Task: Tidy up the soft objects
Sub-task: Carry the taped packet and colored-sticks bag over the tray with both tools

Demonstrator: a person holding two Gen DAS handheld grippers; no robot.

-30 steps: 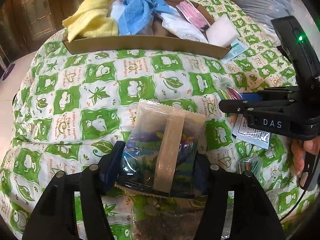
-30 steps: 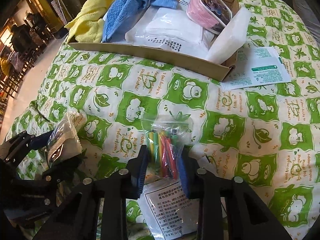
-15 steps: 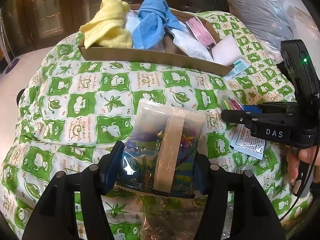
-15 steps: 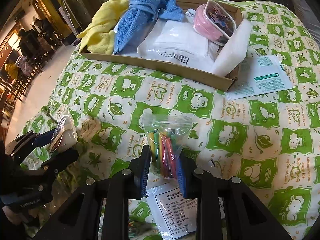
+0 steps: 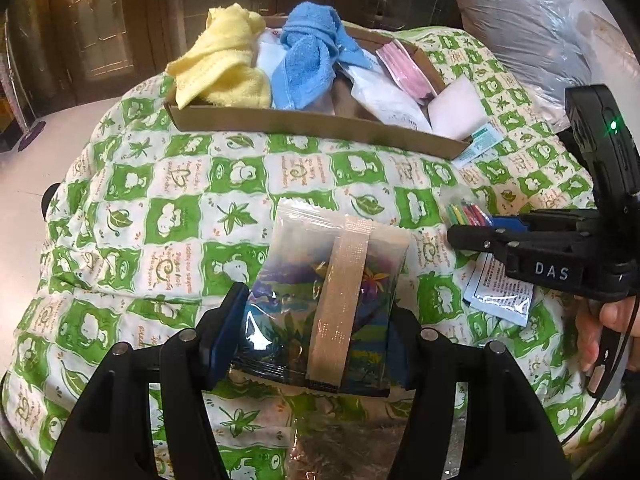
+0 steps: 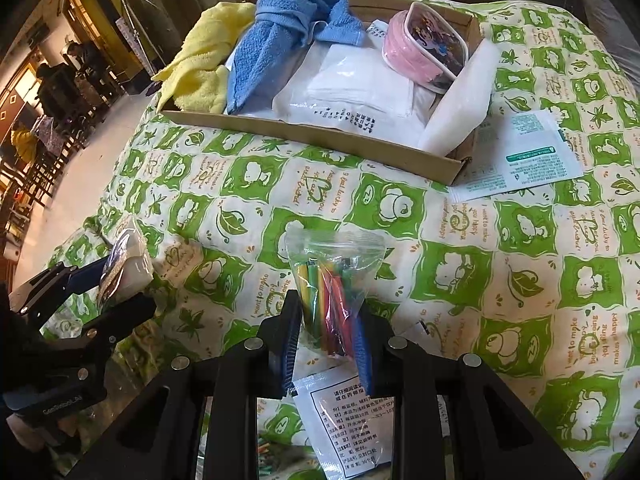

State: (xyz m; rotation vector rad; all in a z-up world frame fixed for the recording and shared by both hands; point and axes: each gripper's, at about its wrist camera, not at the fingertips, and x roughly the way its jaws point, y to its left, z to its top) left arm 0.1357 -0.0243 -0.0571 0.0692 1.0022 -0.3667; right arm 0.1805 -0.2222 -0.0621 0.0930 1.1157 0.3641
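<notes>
Cardboard tray (image 5: 304, 126) of towels at twelve o'clock, left gripper (image 5: 316, 340) clamped on a snack packet (image 5: 320, 292), right gripper (image 6: 326, 336) clamped on a bag of coloured sticks (image 6: 330, 300) above the green quilt (image 6: 500, 280).

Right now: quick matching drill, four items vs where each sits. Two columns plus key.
Things:
1. yellow towel
2. bag of coloured sticks
3. dark printed packet
4. green-print leaflet

Places:
A. flat on the quilt, beside the cardboard tray
B. in the left gripper
C. in the tray, draped over its corner
D. in the right gripper

Pairs: 1-C, 2-D, 3-B, 4-A
</notes>
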